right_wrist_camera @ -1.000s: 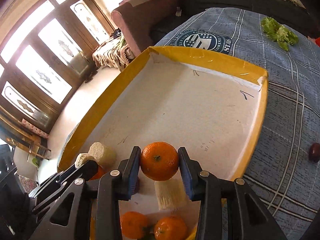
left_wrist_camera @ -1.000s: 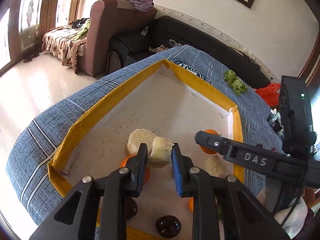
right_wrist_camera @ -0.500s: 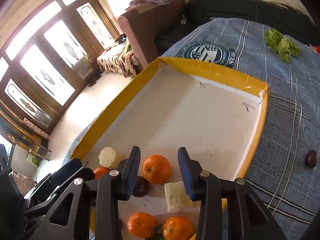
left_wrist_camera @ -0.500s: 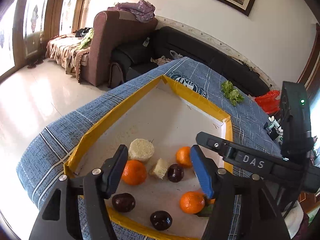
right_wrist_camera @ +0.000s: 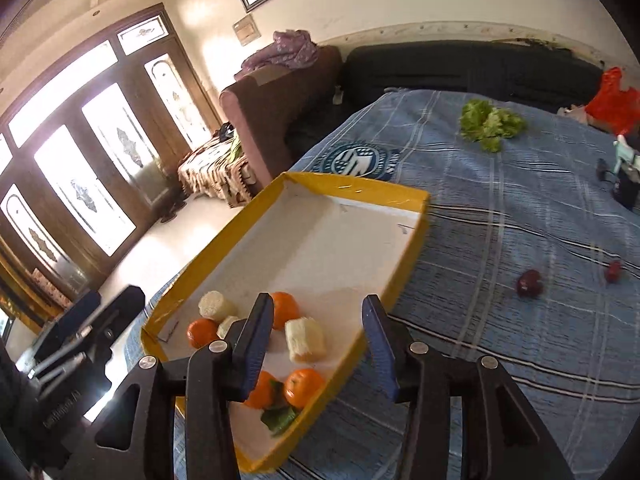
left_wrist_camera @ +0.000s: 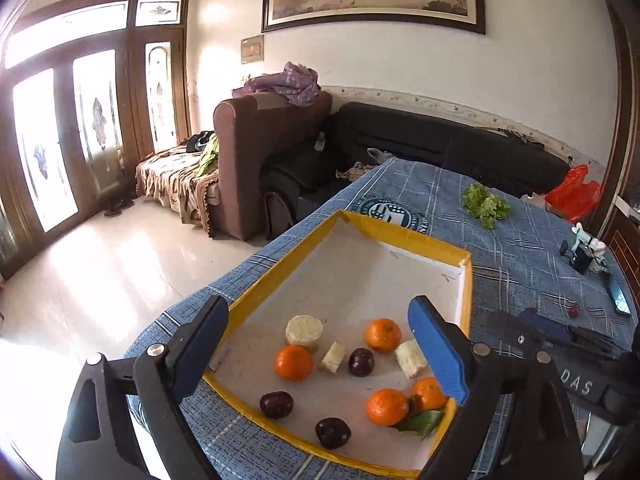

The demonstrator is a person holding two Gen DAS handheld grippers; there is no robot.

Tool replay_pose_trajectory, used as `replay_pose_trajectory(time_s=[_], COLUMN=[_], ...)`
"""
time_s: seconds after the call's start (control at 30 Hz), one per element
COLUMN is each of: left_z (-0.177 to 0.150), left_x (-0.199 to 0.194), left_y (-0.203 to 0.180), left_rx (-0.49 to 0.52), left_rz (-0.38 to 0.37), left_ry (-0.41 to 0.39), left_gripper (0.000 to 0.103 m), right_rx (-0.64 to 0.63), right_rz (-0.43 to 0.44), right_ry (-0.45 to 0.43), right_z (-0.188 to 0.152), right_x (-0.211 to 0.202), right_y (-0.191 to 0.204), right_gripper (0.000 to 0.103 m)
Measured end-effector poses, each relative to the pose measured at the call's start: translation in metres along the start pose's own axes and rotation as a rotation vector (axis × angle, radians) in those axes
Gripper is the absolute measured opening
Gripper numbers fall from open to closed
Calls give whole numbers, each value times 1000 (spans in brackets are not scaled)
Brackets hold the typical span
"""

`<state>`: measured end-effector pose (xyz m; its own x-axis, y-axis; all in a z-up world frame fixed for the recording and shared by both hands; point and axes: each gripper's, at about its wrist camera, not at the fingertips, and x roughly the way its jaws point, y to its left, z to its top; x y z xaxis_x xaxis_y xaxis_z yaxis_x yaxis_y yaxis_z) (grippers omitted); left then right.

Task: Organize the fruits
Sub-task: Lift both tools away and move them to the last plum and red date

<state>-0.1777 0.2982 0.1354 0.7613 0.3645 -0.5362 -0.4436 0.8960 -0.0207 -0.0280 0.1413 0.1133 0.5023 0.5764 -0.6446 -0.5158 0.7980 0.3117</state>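
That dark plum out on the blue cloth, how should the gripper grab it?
Probably from straight above. The dark plum is round and sits alone on the blue cloth, so nothing blocks either side. Set one finger each side of its widest middle, then squeeze gently so it doesn't roll away. The right gripper, open and empty, looks nearer.

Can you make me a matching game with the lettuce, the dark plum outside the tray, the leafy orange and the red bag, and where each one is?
Things:
1. lettuce
2. dark plum
3. leafy orange
4. red bag

Places:
A. inside the yellow tray, near corner
B. on the blue cloth, just right of the tray
C. beyond the table's far right corner, by the black sofa
D. on the cloth, far end past the tray

Pairs: 1-D, 2-B, 3-A, 4-C
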Motion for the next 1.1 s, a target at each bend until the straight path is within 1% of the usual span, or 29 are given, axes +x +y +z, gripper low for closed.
replay_pose_trajectory(time_s=[0.2,0.43,0.7,0.83,1.1], left_z=[-1,-6,-11,-14,-17], left_x=[-12,-27,-32,-33,-31], left_y=[-21,-42,-56,-61,-68], left_rx=[35,69,86,95,114], left_rz=[-24,-26,-24,-27,-30], left_ry=[7,6,12,17,35], left_gripper=[93,93,93,93,93], right_rx=[-11,4,15,6,12], right_rz=[-46,-63,-74,-87,-100], right_ry=[-42,-82,-107,-117,-116], right_z=[-18,-33,-41,-44,-48], right_x=[-27,-53,-68,-72,-74], right_y=[-11,-25,-33,-33,-39], right_gripper=[55,59,61,65,66])
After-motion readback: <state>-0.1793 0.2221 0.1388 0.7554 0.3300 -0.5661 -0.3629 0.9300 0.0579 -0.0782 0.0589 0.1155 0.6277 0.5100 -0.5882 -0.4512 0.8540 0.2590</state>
